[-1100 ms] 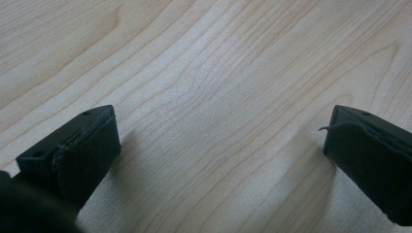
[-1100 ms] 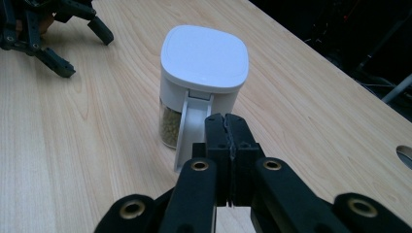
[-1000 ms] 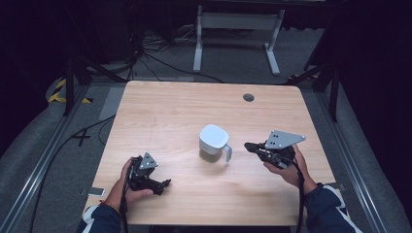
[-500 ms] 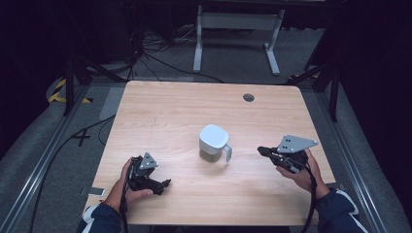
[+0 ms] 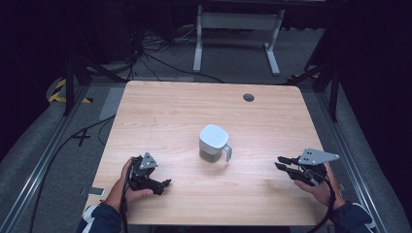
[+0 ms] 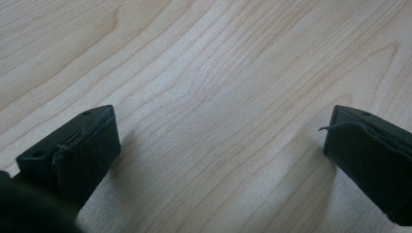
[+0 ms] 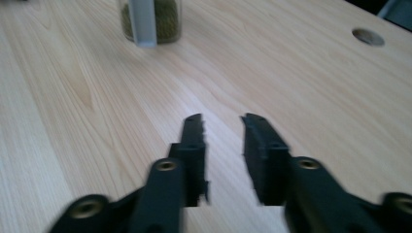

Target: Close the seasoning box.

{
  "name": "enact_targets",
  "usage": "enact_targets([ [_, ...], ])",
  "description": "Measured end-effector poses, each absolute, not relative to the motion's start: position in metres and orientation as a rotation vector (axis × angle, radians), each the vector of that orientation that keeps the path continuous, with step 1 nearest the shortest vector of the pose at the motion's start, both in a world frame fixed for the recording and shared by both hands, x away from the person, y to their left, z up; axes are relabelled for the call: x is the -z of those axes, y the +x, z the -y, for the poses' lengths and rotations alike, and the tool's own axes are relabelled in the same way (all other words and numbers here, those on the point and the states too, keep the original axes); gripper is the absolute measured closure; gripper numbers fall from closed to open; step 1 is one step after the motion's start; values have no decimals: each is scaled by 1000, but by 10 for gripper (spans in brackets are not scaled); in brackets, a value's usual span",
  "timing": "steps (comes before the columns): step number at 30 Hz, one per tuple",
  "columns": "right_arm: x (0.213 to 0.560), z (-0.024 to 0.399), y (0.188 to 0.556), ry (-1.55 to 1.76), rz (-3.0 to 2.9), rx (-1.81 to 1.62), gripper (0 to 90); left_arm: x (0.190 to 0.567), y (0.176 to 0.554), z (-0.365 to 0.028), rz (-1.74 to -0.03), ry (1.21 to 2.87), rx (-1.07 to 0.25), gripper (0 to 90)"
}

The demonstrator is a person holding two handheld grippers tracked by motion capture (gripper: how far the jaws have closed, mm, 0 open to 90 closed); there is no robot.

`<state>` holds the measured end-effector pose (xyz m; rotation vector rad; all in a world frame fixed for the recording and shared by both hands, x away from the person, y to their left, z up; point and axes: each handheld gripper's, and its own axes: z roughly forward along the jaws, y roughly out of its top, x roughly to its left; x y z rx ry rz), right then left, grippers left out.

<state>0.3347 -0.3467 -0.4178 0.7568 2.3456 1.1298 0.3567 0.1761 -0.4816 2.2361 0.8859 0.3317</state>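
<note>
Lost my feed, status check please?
Left gripper open, resting on table. Right gripper jaws just opening, nothing between, aimed at jug. Path clear.

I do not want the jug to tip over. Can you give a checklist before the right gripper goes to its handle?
1. Right gripper empty, jaws just opening, nothing between them: ok.
2. Jug upright on the table: ok.
3. Handle faces the right gripper's side: ok.
4. Bare table between right gripper and handle: ok.
5. Left gripper open, empty, apart from the jug: ok.
6. Lid firmly seated: cannot tell.
</note>
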Motion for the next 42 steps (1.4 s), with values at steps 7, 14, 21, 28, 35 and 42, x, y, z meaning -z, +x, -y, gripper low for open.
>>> enact_targets([
  [7,454,380,318,878,-2409,-1109,391,482,356,-176,-893,2234,-333,0],
  [14,467,396,310,978,-2390,-1051,264,482,356,-175,-896,2233,-330,1],
  [21,467,397,311,994,-2386,-1047,254,482,356,-175,-893,2234,-333,0],
  [28,467,397,311,996,-2387,-1047,246,481,357,-175,-895,2235,-327,0],
  [35,467,397,312,997,-2387,-1045,238,482,357,-175,-891,2236,-324,0],
  [42,467,397,312,1004,-2386,-1041,227,482,357,-175,-888,2237,-326,0],
])
